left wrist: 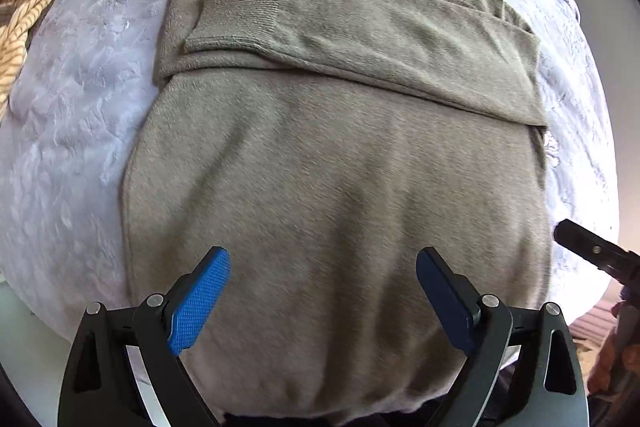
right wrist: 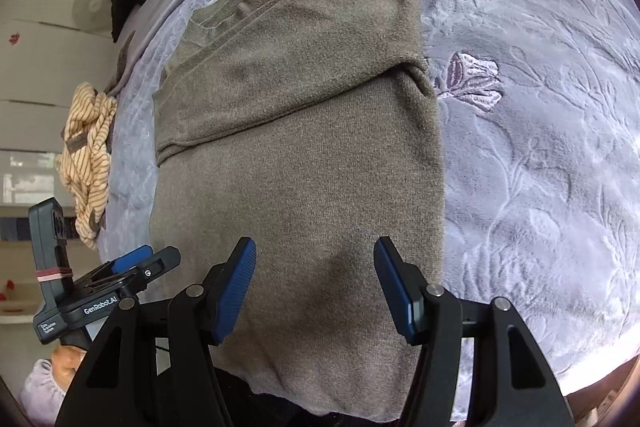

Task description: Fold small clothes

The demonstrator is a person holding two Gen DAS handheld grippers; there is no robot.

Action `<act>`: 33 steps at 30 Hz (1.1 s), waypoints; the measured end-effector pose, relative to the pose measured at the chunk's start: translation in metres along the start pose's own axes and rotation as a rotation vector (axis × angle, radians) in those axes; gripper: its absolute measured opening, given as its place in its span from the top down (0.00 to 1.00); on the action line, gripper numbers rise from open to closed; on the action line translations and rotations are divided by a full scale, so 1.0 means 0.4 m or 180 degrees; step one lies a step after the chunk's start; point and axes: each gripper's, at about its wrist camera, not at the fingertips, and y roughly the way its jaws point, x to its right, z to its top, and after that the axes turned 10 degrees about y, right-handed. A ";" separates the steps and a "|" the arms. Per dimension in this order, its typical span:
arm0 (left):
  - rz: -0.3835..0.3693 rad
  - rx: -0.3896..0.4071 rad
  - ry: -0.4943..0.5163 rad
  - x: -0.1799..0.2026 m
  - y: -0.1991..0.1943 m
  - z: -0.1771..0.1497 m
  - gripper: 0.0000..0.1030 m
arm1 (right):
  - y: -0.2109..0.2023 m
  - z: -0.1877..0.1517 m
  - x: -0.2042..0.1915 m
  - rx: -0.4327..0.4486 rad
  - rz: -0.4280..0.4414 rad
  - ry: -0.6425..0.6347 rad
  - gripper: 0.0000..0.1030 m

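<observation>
Blue-padded fingers (left wrist: 200, 301) of the left tool (left wrist: 322, 301) stand wide apart above the lower body of the olive-brown sweater (left wrist: 320, 167), nothing between them. Left of the garment, a cream striped cloth (left wrist: 24, 27) lies bunched at the edge of the bed (left wrist: 80, 107). Sweater lies flat on the pale embossed bedspread, both sleeves folded across the chest. Right tool (right wrist: 316, 287) likewise gapes over the hem (right wrist: 340, 399), empty. An embroidered flower (right wrist: 472, 83) marks the bedspread at right.
</observation>
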 end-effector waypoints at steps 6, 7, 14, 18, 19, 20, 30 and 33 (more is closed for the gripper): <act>-0.0003 0.0057 0.0012 0.021 -0.020 -0.014 0.08 | -0.024 -0.001 0.000 0.0069 0.0046 -0.0060 0.37; 0.0002 0.0075 0.0030 0.017 -0.021 -0.013 0.08 | -0.027 -0.005 -0.002 0.0087 0.0053 -0.0066 0.37; -0.0065 0.0160 0.0159 -0.065 -0.035 -0.048 0.08 | -0.031 -0.069 -0.023 0.0178 0.0057 0.0012 0.37; -0.0130 0.0207 0.0222 -0.103 -0.040 -0.117 0.08 | -0.015 -0.129 -0.050 0.0191 0.0027 0.0072 0.37; -0.0133 0.0230 0.0233 -0.115 -0.043 -0.138 0.08 | -0.010 -0.142 -0.057 0.0190 0.0018 0.0063 0.37; -0.0136 0.0237 0.0237 -0.123 -0.045 -0.152 0.08 | -0.004 -0.159 -0.068 0.0192 -0.0010 0.0046 0.37; -0.0177 0.0259 0.0141 -0.235 -0.056 -0.285 0.08 | -0.012 -0.311 -0.133 0.0350 -0.0035 -0.0007 0.37; -0.0172 0.0316 0.0118 -0.254 -0.066 -0.298 0.08 | -0.035 -0.337 -0.122 0.0433 -0.0062 0.0032 0.37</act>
